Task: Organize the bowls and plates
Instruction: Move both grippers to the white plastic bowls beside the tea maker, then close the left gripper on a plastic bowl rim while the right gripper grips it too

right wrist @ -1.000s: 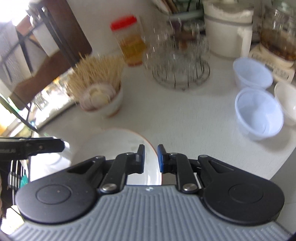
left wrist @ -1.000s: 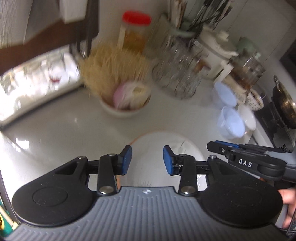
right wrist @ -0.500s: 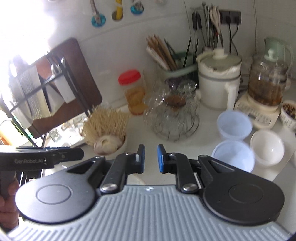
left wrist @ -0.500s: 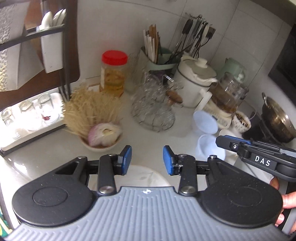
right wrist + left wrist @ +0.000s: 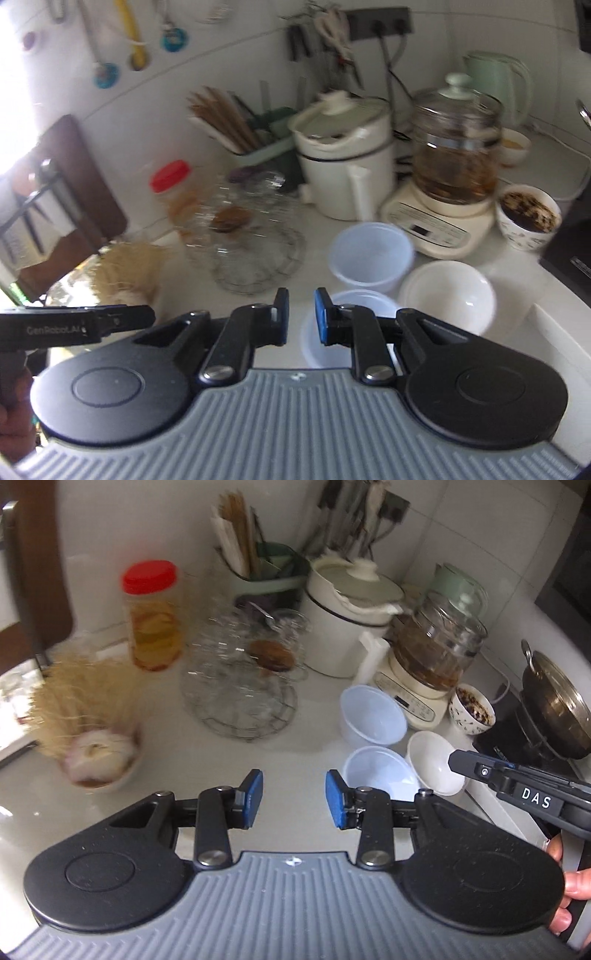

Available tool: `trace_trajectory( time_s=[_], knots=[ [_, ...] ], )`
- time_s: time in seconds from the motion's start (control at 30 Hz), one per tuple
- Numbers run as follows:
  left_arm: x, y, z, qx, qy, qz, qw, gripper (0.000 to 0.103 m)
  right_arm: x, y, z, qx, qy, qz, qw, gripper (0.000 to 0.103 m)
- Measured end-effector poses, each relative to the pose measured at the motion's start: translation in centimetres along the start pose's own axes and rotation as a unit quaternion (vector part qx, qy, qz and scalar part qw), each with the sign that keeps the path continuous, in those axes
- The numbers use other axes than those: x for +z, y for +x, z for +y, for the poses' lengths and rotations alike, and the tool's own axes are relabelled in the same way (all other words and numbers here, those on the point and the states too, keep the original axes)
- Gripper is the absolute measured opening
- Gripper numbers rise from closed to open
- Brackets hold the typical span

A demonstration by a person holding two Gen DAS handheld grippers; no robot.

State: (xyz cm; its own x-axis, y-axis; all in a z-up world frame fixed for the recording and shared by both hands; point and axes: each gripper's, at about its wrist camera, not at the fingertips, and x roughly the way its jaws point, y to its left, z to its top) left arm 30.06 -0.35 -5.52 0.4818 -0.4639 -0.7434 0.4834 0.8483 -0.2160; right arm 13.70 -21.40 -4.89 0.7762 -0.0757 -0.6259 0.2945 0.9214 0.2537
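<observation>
The white surface (image 5: 303, 738) carries all items and is crowded along the tiled wall. The largest item is a white lidded cooker (image 5: 343, 162), standing at the back beside a glass kettle (image 5: 456, 147) with brown liquid on its cream base. A round wire rack (image 5: 240, 686) holding clear glasses stands in front of the cooker, with a red-capped jar (image 5: 153, 616) to its left. The task's bowls are grouped at the right, in front of the kettle base: two translucent bluish bowls (image 5: 371, 254), one behind the other, and a white bowl (image 5: 447, 295) just beside the nearer one on its right. A small patterned cup (image 5: 528, 218) with dark contents stands behind the white bowl. The left gripper (image 5: 293, 799) hovers above the surface with its jaws moderately apart and nothing between them. The right gripper (image 5: 301, 317) hovers above the nearer bluish bowl with its jaws narrow, a small gap showing, and nothing held.
</observation>
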Motion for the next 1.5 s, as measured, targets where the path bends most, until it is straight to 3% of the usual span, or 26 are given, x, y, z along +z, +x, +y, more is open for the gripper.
trace_trajectory(
  time_s=[0.13,0.17,0.23,0.33,0.53,0.8,0.97,1.13,1.27,1.5],
  knots=[
    [0.1,3.8,-1.6,-0.011,-0.006,0.028,0.9995,0.043,-0.3,1.4,-3.2,-0.010,0.019,0.026,0.999,0.021],
    [0.1,4.6,-2.0,-0.013,-0.006,0.034,0.9993,0.043,-0.4,1.6,-4.0,-0.010,0.024,0.029,0.999,0.024],
    [0.1,6.3,-2.9,-0.011,-0.006,0.049,0.9987,0.044,-0.7,2.2,-5.5,-0.004,0.043,0.038,0.998,0.040],
    [0.0,8.8,-3.5,-0.013,-0.011,0.062,0.9979,0.052,-1.4,3.7,-7.7,0.018,0.077,0.063,0.995,0.040],
    [-0.8,12.9,-4.4,-0.013,-0.023,0.098,0.9949,0.052,-3.2,7.0,-9.6,0.051,0.116,0.116,0.985,0.040],
    [-1.7,15.8,-4.2,-0.022,-0.052,0.113,0.9920,0.051,-4.0,9.7,-9.7,0.052,0.110,0.131,0.984,0.039],
    [-2.0,16.7,-3.9,-0.018,-0.062,0.121,0.9905,0.045,-4.3,10.5,-10.0,0.049,0.103,0.142,0.983,0.037],
    [-1.9,17.6,-4.4,-0.019,-0.058,0.129,0.9897,0.035,-4.3,10.9,-10.0,0.053,0.094,0.146,0.983,0.025],
    [-1.9,17.7,-4.7,-0.020,-0.059,0.126,0.9901,0.022,-4.2,11.0,-10.2,0.052,0.094,0.150,0.983,0.021],
    [-2.0,17.7,-4.9,-0.022,-0.062,0.127,0.9897,0.012,-4.2,11.0,-10.2,0.056,0.086,0.155,0.983,0.017]
  ],
)
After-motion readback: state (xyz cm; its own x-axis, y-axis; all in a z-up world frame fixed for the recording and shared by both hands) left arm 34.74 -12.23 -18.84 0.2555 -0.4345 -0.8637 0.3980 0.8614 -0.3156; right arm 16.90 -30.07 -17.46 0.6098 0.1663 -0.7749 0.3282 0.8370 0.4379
